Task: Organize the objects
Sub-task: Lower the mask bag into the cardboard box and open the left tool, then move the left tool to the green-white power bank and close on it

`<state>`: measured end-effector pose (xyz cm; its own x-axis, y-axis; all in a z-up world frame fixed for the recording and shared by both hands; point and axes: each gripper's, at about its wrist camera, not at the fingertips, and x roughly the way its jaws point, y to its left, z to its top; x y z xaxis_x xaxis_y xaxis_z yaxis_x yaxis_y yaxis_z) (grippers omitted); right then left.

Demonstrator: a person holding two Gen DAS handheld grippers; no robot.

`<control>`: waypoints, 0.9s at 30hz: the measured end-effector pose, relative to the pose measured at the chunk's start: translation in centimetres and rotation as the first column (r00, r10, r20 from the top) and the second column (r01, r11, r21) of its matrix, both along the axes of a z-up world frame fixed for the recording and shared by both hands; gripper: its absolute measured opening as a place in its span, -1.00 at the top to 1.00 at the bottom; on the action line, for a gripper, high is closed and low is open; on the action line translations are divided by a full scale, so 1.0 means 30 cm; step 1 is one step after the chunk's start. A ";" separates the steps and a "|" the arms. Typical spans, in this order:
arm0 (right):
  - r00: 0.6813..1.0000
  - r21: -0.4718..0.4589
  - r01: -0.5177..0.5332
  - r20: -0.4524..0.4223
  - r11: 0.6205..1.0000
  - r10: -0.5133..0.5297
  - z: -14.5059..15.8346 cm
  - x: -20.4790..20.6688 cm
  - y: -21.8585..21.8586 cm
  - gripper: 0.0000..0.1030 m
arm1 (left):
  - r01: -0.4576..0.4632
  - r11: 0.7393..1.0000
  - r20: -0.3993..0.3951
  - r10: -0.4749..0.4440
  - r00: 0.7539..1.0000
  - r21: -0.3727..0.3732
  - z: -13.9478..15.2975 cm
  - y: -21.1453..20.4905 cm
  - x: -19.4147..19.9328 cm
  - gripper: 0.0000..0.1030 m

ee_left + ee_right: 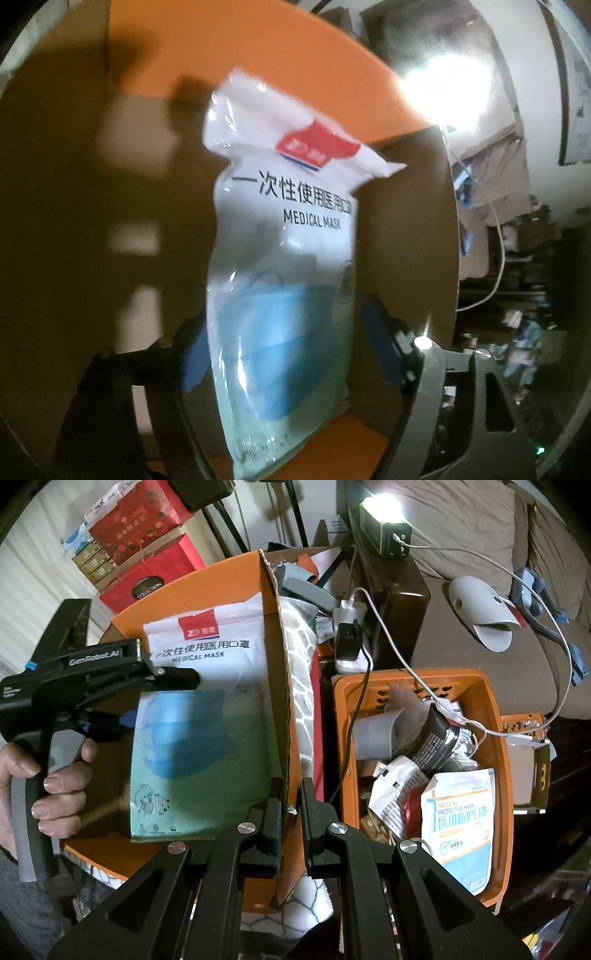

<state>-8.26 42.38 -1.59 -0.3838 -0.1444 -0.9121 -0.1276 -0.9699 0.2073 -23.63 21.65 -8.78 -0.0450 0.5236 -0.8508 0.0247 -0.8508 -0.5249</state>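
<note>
A: Over at the orange cardboard box, left gripper reaching inside with the medical mask pack. Blue pads either side of the pack's lower half, left one touching, right one standing a little off. Cannot tell whether truly clamped or just letting go.

B: Right gripper straddling the box's flap. Fingers close together, cardboard edge between them, narrow gap on one side. Looks like steadying the wall, though a firm pinch cannot be confirmed.

A: Pack itself lying flat against the box floor from the right wrist view, printed side up, top toward the far wall.

B: Step in hand, by the look of it: placing the pack into the box. Nearly done.

A: Next move probably calls for spreading the left fingers fully and backing straight out, without dragging the slippery plastic along.

B: Then across to the orange basket beside the box. Protective mask pack on top there, among crumpled wrappers and a white cable trailing over the rim.

A: Worth minding that cable on the way in.
</note>
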 end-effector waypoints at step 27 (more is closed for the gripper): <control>1.000 0.001 0.006 0.003 1.000 -0.006 0.007 -0.004 -0.003 0.85 | 0.187 0.936 -0.393 -0.300 0.869 -0.300 0.472 -0.197 0.213 -0.92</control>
